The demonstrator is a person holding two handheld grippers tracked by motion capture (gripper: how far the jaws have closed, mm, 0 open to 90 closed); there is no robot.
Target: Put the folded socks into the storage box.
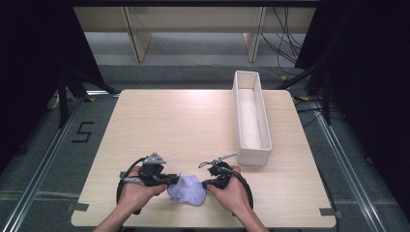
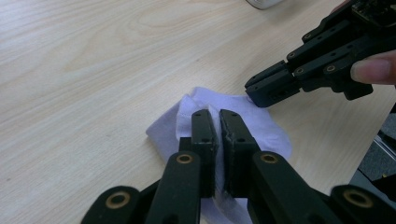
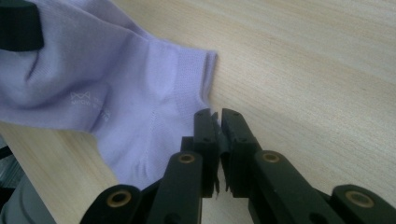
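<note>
Gripping the lilac sock (image 1: 187,190) from both sides near the table's (image 1: 169,121) front edge.
Your left gripper (image 2: 218,122) pinches one fold; your right gripper (image 3: 215,120) has its jaws nearly closed at the opposite edge, fabric unclear between them.

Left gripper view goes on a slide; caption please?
Left gripper shut on lilac sock, right gripper at its edge.

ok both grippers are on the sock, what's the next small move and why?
Probably lift both ends a little and draw them apart. The left gripper is shut on the lilac ankle sock and the right gripper looks shut on its edge by the cuff, yet the sock lies bunched on the table. The open white box sits beyond the right hand, likely the drop spot.
</note>
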